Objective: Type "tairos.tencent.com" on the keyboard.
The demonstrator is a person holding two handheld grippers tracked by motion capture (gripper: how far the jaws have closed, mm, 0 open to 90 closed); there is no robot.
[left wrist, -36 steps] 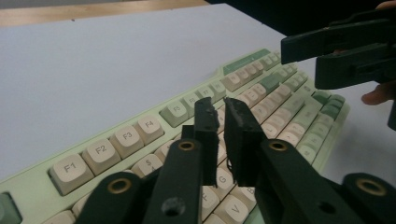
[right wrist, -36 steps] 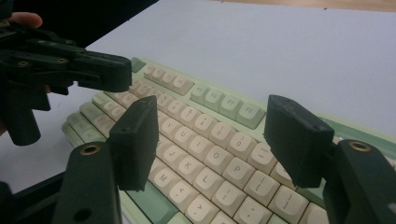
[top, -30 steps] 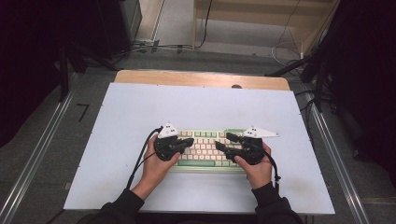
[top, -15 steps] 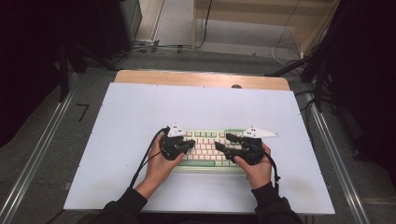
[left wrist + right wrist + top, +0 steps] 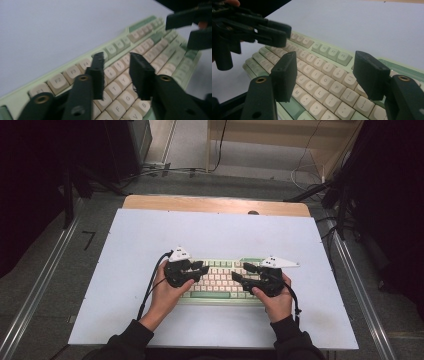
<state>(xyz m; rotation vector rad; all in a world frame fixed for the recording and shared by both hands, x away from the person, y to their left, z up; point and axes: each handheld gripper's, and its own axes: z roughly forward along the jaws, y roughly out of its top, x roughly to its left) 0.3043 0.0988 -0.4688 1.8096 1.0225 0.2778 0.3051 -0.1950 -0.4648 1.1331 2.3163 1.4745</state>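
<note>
Hands are hovering over the cream-and-green keyboard (image 5: 220, 279), which is lying flat on the white tabletop (image 5: 150, 235) near the person's edge, one gripper poised above each end. The left gripper (image 5: 116, 75) has just been opening its jaws, now parted with nothing between them, tips hanging over the upper letter rows. The right gripper (image 5: 325, 75) is holding its jaws spread wide and empty above the right-hand keys.

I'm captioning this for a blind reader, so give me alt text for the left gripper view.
The left gripper hovers open over a cream and green keyboard, its two black fingers apart above the letter keys. The keyboard lies on a white table.
</note>
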